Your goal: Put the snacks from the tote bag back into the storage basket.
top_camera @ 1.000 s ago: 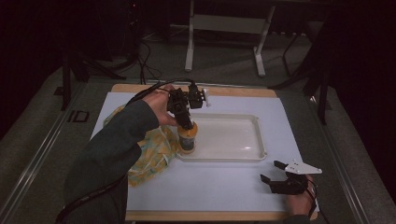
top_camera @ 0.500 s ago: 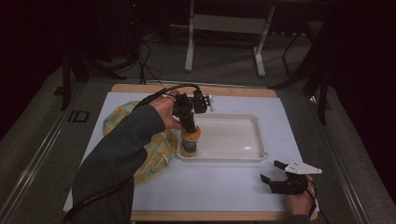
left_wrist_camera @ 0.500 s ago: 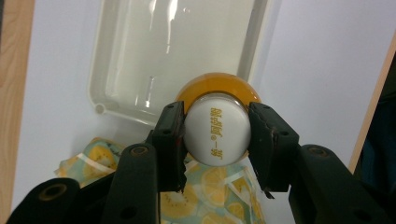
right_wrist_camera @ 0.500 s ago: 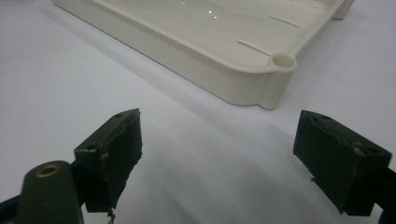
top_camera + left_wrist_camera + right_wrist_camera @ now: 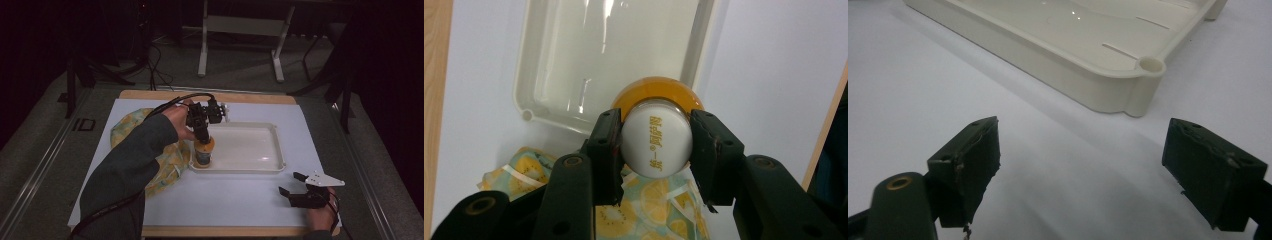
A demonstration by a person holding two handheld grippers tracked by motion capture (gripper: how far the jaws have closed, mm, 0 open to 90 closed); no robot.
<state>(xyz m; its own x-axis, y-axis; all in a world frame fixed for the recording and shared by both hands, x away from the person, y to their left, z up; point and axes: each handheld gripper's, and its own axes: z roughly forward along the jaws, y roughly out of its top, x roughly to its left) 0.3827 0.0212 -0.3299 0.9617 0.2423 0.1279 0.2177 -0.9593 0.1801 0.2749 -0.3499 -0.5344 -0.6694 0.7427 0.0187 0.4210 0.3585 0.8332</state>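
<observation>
Overhead, white-covered table (image 5: 240, 200), dim, perhaps curtained room; left tool (image 5: 202, 134) clamping jar (image 5: 204, 152), right tool (image 5: 296, 187) agape.

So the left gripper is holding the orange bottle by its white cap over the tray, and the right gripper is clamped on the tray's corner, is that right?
Not quite. The right gripper holds nothing: in the right gripper view its jaws stand open over the white table cover, short of the tray corner. The rest stands: the left gripper is shut on the orange bottle by its white cap, at the tray's edge.
</observation>
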